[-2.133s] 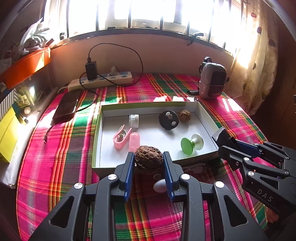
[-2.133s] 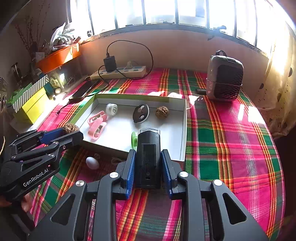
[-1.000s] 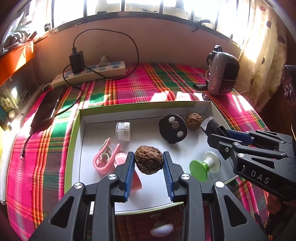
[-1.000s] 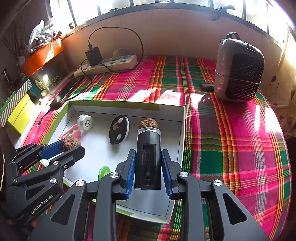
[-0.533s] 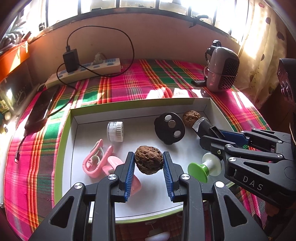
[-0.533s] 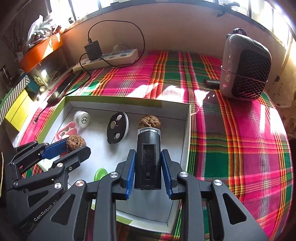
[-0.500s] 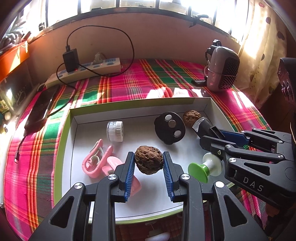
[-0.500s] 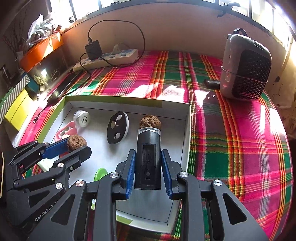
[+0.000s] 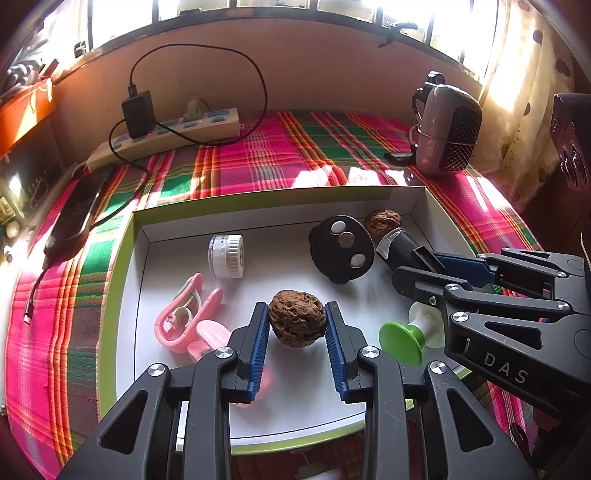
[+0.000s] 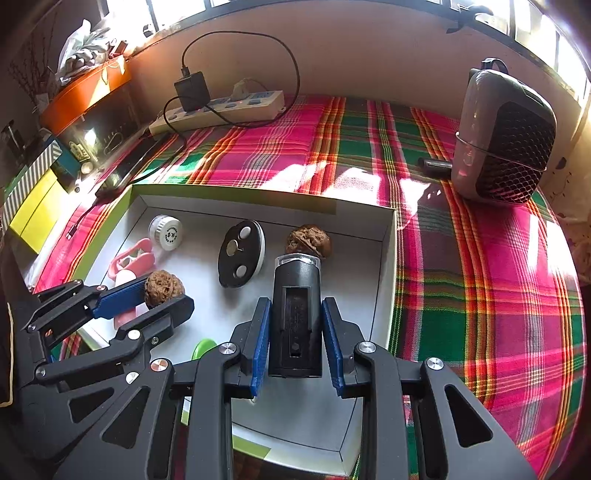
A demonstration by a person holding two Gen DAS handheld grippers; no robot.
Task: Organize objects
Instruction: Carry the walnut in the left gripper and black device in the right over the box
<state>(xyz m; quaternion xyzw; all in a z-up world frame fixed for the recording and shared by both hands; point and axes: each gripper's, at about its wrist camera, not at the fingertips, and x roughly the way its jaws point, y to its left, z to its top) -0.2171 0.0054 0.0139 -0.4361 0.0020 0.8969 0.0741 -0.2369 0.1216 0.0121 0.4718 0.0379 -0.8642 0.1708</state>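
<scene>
Left gripper (image 9: 297, 325): was clamped on a walnut (image 9: 297, 323) above the tray (image 9: 122, 280).
Right gripper (image 10: 295, 332): was clamped on a black cylinder (image 10: 295, 314), over the same tray.

Sunlit windows (image 9: 258, 3), tan wall (image 9: 314, 66), dotted curtain (image 9: 524, 92)

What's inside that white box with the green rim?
Lying in the white cardboard box: a white ridged cap, pink plastic clips, a black disc with silver buttons, a wrinkled brown walnut, a green suction knob. The grippers hide part of the floor.
</scene>
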